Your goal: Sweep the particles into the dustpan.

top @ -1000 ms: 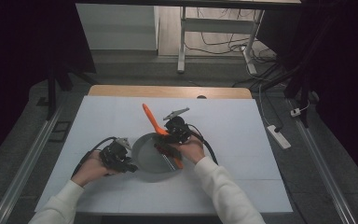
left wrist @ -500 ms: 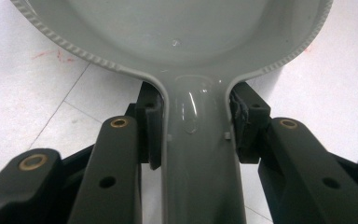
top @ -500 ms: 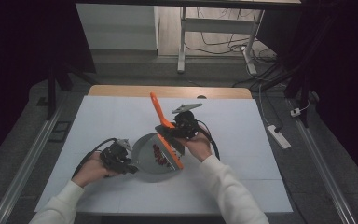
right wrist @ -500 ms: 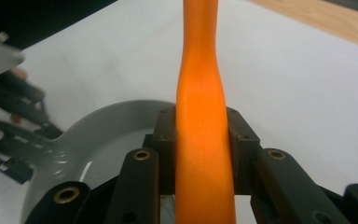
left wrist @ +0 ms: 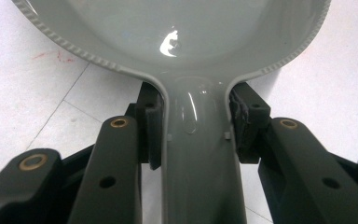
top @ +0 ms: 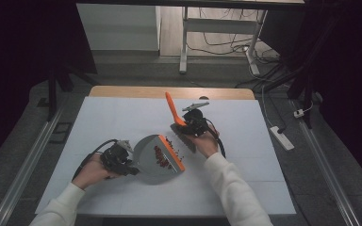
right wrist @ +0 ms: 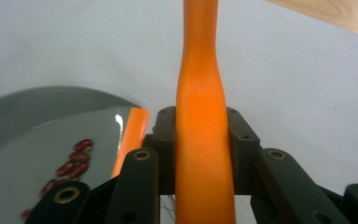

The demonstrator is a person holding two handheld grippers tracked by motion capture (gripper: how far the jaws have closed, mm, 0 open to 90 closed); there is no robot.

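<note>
High view shows our left gripper point(top: 118, 159) clamped on the glossy grey dustpan's point(top: 156, 153) handle, red beans point(top: 160, 156) already gathered behind its orange lip. Beyond it a few beans remain loose on the white table point(top: 99, 117). We judge the sweeping nearly done, our right gripper point(top: 194, 123) closed around the smooth orange brush handle point(top: 173, 109).

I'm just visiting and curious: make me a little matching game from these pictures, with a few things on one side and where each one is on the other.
Things:
1. grey dustpan
2. orange brush handle
3. red beans
4. white power strip

Places:
a. on the floor to the right of the table
b. clamped in the right gripper
c. lying in the pan near its orange lip
d. held by its handle in the left gripper

Pairs: 1-d, 2-b, 3-c, 4-a
</note>
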